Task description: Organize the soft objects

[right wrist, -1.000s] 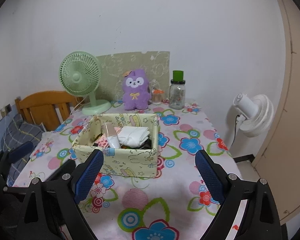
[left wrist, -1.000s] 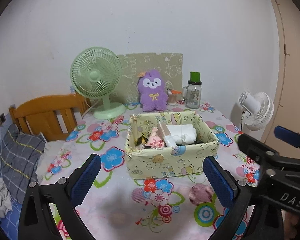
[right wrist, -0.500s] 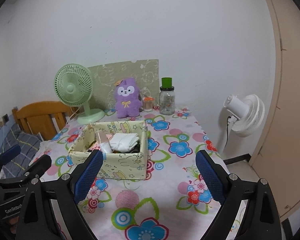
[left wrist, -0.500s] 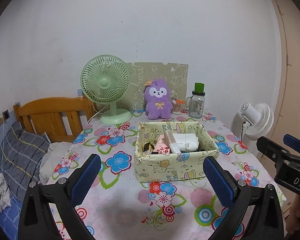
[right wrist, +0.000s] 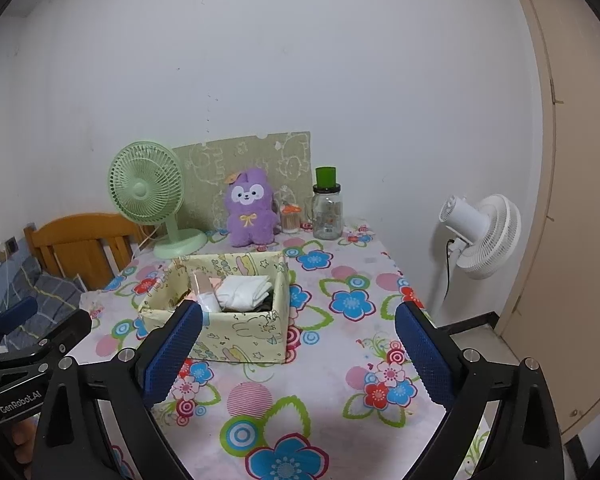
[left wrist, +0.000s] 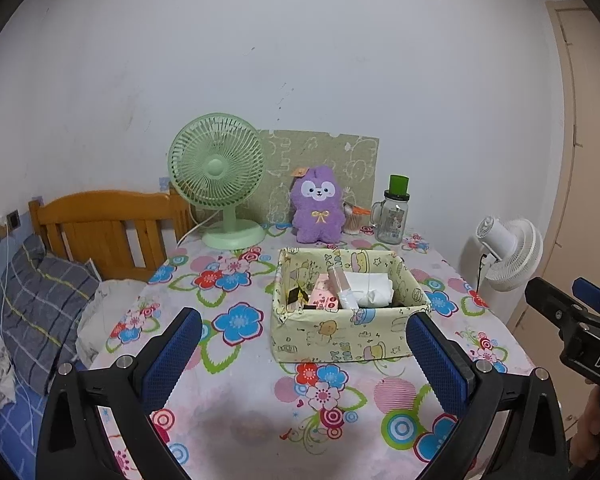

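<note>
White wall filled the background, and a table [left wrist: 260,412] under a flowered cloth was spread ahead of both grippers. Far to the left of the left gripper [left wrist: 304,354] a wooden headboard [left wrist: 100,224] and a checked pillow [left wrist: 40,300] were seen. Ahead and slightly left, a green fan [left wrist: 220,196] was stood at the table's far edge; to its right a purple plush toy [left wrist: 318,206] was propped upright against a patterned board [left wrist: 324,160], with a lidded glass jar [left wrist: 394,216] further right. Between the toy and the left gripper a fabric box [left wrist: 340,332] was placed, with folded white cloth [left wrist: 370,290] and pink items inside. A white fan [right wrist: 480,236] was seen off the table to the right. The left gripper was held wide open and empty; the right gripper [right wrist: 300,356] was likewise spread wide, with nothing grasped.

The plush toy was judged light, squashy and non-slippery, best pinched across its body or head. The folded cloth was judged limp and likely to unfold unless gripped through its full thickness.
</note>
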Demonstrator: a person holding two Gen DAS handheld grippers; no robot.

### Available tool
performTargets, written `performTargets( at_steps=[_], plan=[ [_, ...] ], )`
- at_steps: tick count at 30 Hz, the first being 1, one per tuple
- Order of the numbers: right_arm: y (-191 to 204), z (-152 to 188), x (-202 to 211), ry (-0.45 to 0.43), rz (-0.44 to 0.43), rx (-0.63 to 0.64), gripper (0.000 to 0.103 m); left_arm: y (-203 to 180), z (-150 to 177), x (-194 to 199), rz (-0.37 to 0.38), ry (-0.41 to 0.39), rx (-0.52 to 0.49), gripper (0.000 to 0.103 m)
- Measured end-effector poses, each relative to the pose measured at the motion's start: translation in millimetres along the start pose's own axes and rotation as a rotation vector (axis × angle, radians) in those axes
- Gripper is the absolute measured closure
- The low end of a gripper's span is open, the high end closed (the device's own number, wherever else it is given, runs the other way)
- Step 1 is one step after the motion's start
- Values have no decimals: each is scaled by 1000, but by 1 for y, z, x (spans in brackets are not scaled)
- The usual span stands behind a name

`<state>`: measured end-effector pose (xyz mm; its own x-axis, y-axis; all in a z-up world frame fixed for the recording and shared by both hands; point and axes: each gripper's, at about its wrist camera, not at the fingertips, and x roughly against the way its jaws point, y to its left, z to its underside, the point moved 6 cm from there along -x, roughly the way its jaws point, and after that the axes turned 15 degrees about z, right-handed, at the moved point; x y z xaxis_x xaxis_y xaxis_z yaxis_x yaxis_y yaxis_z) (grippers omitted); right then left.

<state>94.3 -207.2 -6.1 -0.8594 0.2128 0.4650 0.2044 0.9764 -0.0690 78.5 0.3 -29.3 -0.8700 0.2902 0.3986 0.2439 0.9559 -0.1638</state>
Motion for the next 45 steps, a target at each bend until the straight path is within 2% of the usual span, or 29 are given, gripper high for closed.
performTargets(
  at_steps=[45],
  plan=[
    [-2,1,-4,6,0,-12,2,-2,0,-6,14,2,13,0]
  ],
)
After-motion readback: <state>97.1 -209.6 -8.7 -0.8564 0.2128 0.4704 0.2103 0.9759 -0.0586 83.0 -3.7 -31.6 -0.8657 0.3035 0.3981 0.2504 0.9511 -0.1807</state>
